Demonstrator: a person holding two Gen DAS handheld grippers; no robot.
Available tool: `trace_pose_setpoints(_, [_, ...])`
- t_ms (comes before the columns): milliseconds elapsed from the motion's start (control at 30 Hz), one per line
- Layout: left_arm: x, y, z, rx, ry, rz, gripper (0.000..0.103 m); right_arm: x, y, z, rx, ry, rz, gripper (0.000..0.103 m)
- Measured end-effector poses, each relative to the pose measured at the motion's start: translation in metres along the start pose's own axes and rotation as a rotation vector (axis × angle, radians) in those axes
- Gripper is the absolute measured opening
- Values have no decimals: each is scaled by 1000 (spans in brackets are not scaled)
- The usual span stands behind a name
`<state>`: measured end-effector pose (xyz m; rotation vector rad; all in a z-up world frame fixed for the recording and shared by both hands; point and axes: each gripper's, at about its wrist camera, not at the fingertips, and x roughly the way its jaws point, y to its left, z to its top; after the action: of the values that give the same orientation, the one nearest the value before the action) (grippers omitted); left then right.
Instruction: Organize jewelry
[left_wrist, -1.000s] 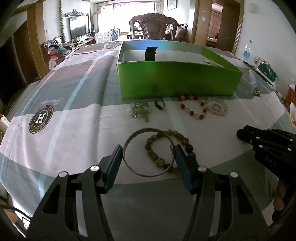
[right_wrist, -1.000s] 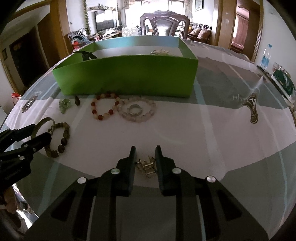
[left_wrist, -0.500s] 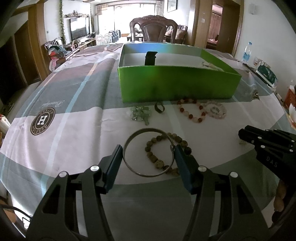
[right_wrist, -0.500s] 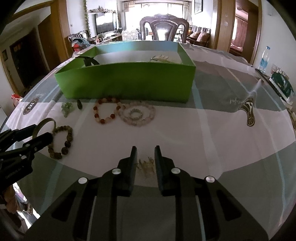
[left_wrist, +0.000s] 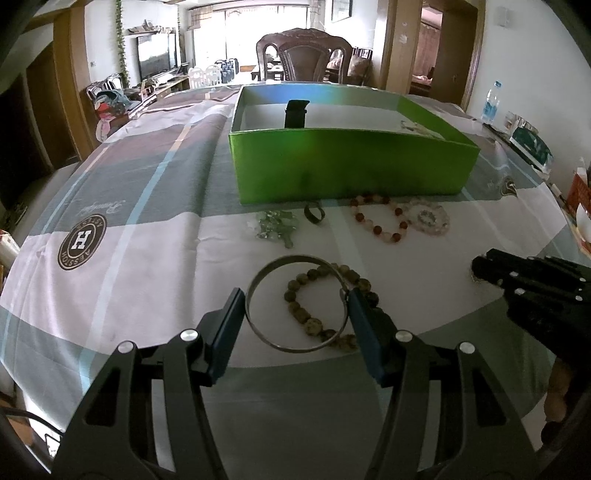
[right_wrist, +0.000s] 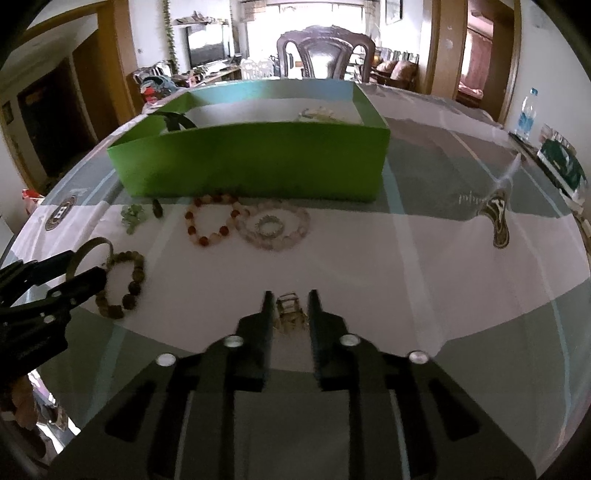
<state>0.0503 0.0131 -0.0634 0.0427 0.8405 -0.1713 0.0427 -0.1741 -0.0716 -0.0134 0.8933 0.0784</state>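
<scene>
The left hand-held gripper (left_wrist: 295, 306) straddles the bangle (left_wrist: 297, 302) lying flat on the bench (left_wrist: 147, 258), fingers beside its rim; whether they press it I cannot tell. The right hand-held gripper (right_wrist: 289, 301) has just been opening, its jaws apart around small gold pieces (right_wrist: 290, 310) (earrings, perhaps). The box (left_wrist: 351, 166) lies straight ahead.

The box (left_wrist: 351, 166) is bright green outside and white within, and a black piece (left_wrist: 295, 113) stands inside it. The cloth over the counter (left_wrist: 147, 240) carries broad grey and white bands with thin pale-blue stripes and a round brown-and-white emblem (left_wrist: 82, 242) bearing an H. One bracelet (left_wrist: 380, 218) alternates red and pale pink beads, another (left_wrist: 325, 306) is mottled olive-brown, and the bangle (left_wrist: 295, 306) is silver.
</scene>
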Motion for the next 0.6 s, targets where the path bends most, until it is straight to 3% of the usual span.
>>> trace_pose_setpoints(67, [0, 0, 0, 0, 1, 0, 58, 2, 1, 0, -5, -4, -15, 52])
trace_pose_setpoints(167, [1, 0, 0, 1, 2, 0, 58, 8, 3, -1, -18, 10, -10, 52])
trace_pose_setpoints(233, [1, -1, -1, 2, 3, -2, 58, 9, 6, -2, -27, 3, -3, 43])
trace_pose_setpoints(300, [2, -1, -1, 3, 5, -1, 58, 10, 9, -2, -42, 4, 10, 21])
trace_pose_setpoints(600, [2, -1, -1, 5, 6, -1, 58, 10, 9, -1, -41, 6, 18, 14])
